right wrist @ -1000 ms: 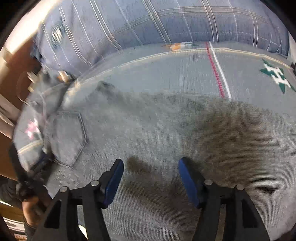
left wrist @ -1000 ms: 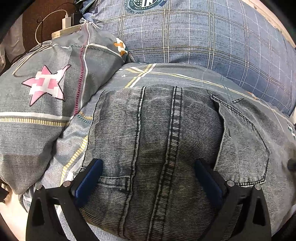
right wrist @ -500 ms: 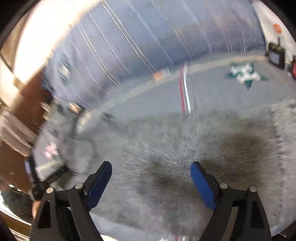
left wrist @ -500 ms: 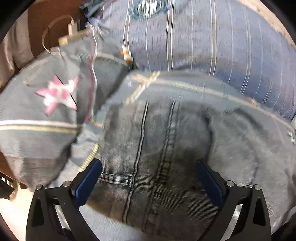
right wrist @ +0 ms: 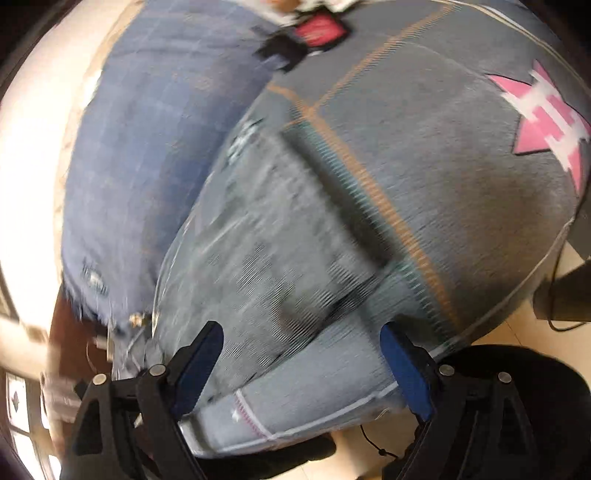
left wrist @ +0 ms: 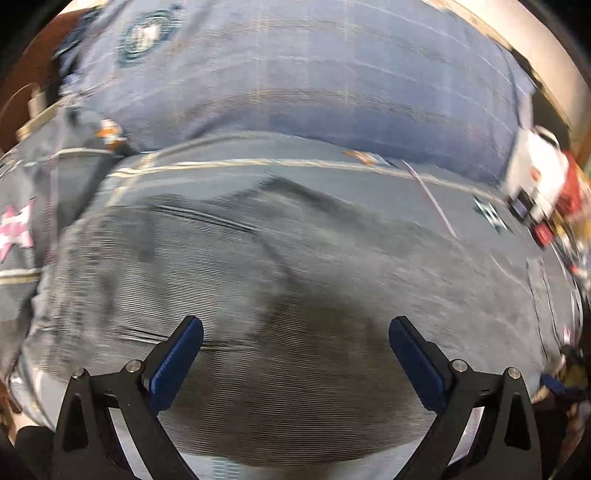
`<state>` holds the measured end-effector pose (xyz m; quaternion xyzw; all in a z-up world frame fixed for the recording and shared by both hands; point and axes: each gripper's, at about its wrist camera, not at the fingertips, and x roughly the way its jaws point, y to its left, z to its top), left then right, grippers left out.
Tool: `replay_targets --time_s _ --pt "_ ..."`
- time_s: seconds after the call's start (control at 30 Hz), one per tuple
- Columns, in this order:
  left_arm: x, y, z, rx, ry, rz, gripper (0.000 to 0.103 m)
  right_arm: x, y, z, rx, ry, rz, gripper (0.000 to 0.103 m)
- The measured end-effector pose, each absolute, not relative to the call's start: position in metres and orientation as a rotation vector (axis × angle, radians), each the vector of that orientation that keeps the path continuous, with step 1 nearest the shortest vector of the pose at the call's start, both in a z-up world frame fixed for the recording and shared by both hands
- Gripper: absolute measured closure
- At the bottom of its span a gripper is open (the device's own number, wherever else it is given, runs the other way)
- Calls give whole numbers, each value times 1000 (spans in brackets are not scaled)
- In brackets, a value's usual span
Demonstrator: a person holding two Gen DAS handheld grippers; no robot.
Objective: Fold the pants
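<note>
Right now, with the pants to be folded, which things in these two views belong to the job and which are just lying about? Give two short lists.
Part of the job:
jeans
left gripper, open
right gripper, open
bed cover the jeans lie on

Just lying about:
blue plaid pillow
red packet
white box
cable

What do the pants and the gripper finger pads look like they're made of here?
Pants: apparently washed grey-black denim, matte, judging by the faded patches and a dark stitched seam line; motion blur hides the weave. Left gripper pads: blue, ribbed edge, probably rubber or soft plastic, on glossy black plastic fingers with metal pins. Right gripper looks the same.
</note>
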<state>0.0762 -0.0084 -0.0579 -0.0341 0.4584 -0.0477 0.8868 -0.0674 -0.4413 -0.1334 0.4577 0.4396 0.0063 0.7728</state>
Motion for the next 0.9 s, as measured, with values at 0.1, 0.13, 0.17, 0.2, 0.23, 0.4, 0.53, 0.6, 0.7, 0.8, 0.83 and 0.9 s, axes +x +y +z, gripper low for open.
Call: replay_targets --time_s 0.1,0.13,0.17,0.2,0.23,0.4,0.53,0.6,0.7,0.8,0.83,0.9 --pt "76 -31 -64 -39 972 -132 3 -59 -454 -137 1033 936 12 13" --pt "77 -37 -67 -33 980 -141 3 -58 -457 -135 1033 931 4 13" --pt "78 -41 -69 -28 983 -144 3 -56 -460 -133 1033 930 1 13" --pt "78 -45 -70 -23 987 -147 3 -53 -460 -131 1022 931 1 13" --pt "78 -48 -72 -18 992 -152 3 -48 -460 -132 1011 935 -1 13" --pt "75 -61 -75 14 999 -174 3 -37 -451 -129 983 948 -26 15" --pt "74 -76 -74 43 989 -195 3 -31 -447 -127 939 963 -39 15" --pt "76 -85 -75 67 987 -205 3 -27 -444 -126 904 979 -49 16" --pt "80 -106 -88 185 1013 -198 3 -23 -439 -122 825 1010 -81 24" --pt "76 -118 -91 276 977 -187 1 -21 -435 -120 734 1041 -121 39" --pt "75 -119 -87 288 982 -181 1 -21 -435 -120 710 1051 -131 44" --pt "69 -119 -76 267 939 -193 1 -21 -437 -119 699 1056 -136 48"
